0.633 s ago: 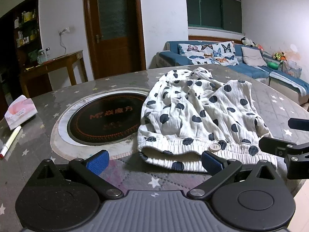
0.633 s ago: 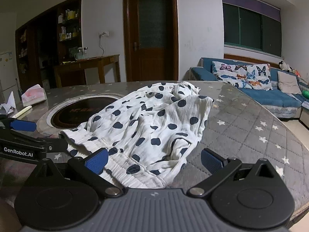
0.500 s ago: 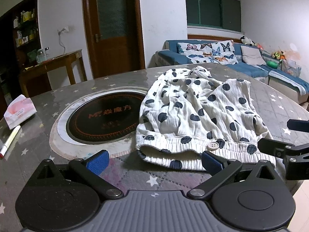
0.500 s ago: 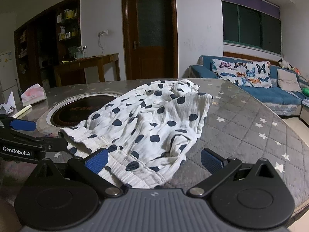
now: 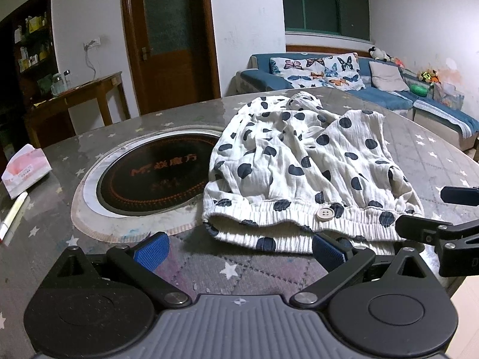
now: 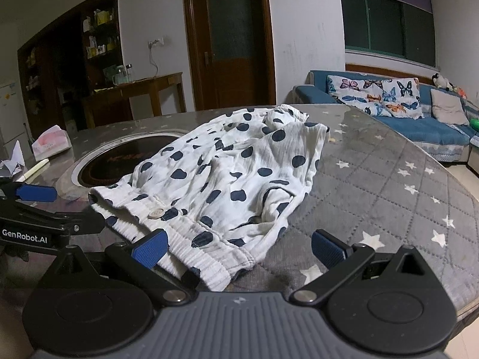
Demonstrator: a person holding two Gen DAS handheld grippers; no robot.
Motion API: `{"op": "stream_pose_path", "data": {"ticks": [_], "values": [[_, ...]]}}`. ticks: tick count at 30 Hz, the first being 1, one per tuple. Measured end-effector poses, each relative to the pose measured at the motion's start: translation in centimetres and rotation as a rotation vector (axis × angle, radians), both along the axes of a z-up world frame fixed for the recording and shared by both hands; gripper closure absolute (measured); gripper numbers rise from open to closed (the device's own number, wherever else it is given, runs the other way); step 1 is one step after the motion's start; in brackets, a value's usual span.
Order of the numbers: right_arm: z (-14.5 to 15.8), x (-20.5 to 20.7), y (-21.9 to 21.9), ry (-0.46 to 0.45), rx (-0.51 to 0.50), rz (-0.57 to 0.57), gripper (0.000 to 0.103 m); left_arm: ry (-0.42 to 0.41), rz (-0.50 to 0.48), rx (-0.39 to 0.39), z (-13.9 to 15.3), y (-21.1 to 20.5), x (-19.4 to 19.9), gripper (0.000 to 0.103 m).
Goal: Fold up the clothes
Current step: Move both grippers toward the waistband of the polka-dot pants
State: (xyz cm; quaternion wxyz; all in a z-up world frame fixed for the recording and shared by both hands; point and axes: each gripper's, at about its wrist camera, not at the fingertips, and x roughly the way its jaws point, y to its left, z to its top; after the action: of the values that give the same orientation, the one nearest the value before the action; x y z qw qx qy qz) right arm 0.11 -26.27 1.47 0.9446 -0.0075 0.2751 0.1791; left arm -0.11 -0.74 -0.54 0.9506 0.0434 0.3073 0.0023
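Note:
White shorts with dark blue polka dots (image 5: 302, 161) lie crumpled on the grey star-patterned table (image 5: 209, 269), elastic waistband with a button (image 5: 325, 214) toward me. They also show in the right wrist view (image 6: 227, 176). My left gripper (image 5: 239, 246) is open, just in front of the waistband's left end. My right gripper (image 6: 238, 248) is open, its jaws either side of the waistband's right end. Each gripper shows at the edge of the other's view: the right one (image 5: 443, 218) and the left one (image 6: 39, 209).
A round black induction hob (image 5: 155, 176) is set into the table left of the shorts. A tissue pack (image 5: 25, 170) and a pen (image 5: 12, 214) lie at the far left. A blue sofa (image 5: 359, 86), a wooden door and a side table stand behind.
Both grippers have crept slightly forward toward the waistband. The shorts have not moved and both grippers stay open.

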Motion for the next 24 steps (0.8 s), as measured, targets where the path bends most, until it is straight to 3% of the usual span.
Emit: {"op": "stream_pose_path", "data": {"ticks": [13, 24], "values": [[-0.2, 1.1, -0.6, 0.039, 0.013, -0.025, 0.001, -0.002, 0.021, 0.011, 0.3, 1.0, 1.6, 0.000], [-0.5, 2.3, -0.1, 0.071, 0.017, 0.003, 0.013, 0.002, 0.024, 0.036, 0.6, 1.6, 4.1, 0.000]]}}
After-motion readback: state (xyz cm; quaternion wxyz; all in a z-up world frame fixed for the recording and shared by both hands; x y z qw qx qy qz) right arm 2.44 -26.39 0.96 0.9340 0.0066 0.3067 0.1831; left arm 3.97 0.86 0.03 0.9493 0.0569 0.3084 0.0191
